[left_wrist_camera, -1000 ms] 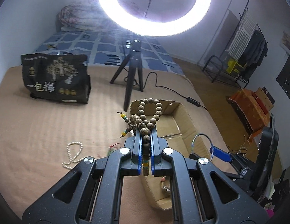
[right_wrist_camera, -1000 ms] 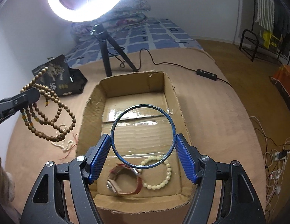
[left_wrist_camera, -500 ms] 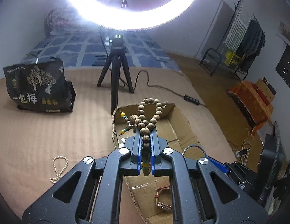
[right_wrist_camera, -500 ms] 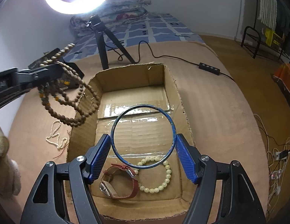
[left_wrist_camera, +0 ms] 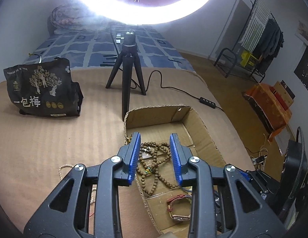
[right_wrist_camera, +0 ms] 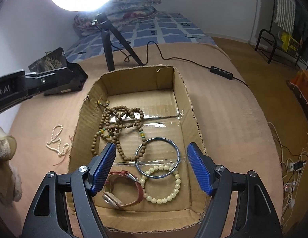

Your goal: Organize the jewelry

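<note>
An open cardboard box lies on the tan bed. Inside lie a brown wooden bead necklace, a blue bangle, a pale bead bracelet and a red-strap watch. The necklace also shows in the left wrist view. My left gripper is open and empty above the box. My right gripper is open and empty above the bangle. A white pearl strand lies on the bed left of the box.
A ring light on a black tripod stands behind the box, its cable and switch run to the right. A dark printed bag sits at the back left. A clothes rack stands by the far wall.
My left gripper moved over the box, opened and dropped the wooden bead necklace into it. My right gripper opened and let the blue bangle fall into the box.
</note>
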`<state>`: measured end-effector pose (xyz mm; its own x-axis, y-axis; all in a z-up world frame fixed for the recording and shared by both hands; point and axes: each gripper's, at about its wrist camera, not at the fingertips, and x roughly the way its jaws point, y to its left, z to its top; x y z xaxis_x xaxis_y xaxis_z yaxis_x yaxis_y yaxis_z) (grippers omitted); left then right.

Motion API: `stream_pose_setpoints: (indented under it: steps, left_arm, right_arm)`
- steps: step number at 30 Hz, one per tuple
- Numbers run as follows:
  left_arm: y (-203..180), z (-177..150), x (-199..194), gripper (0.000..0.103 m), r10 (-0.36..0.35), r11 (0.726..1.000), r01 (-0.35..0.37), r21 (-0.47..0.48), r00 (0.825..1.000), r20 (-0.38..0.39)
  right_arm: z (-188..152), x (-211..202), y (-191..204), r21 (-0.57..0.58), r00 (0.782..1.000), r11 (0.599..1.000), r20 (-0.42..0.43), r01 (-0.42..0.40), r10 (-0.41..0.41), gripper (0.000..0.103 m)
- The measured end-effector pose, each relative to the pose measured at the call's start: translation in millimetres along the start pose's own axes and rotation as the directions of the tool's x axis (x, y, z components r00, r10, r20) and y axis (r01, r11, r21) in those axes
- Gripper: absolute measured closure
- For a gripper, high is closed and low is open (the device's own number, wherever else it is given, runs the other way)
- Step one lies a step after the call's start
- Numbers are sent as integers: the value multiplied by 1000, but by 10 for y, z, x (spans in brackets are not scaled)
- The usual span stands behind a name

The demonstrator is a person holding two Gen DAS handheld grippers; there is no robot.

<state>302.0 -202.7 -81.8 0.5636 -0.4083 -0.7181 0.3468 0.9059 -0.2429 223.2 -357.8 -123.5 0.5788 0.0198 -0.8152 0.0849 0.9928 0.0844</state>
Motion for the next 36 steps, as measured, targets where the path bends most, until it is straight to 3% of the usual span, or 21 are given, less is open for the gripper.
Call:
stream_pose_setpoints:
  steps: [10,20,29,36]
  left_arm:
    - [89,-18,-295,73,52,999,-52,17,998,22]
    - [571,-116,-750,73,137,991,-136,-18,989,48]
    - [1110,-333,-1145,73,201,978,-197,-73,978,52]
    - [1324,-521,-1291,73,232,972,-229,-59,972,34]
  right_arm:
    - [40,-286,123,-31,999,999,40,22,-21,29]
    - [82,-634,293,-48,994,999,106,20,-15,29]
    - [58,-773,561,-67,991,997,127,-43,52,29]
    - [-1,-755,744,-73,986,991,114,-116,124,29]
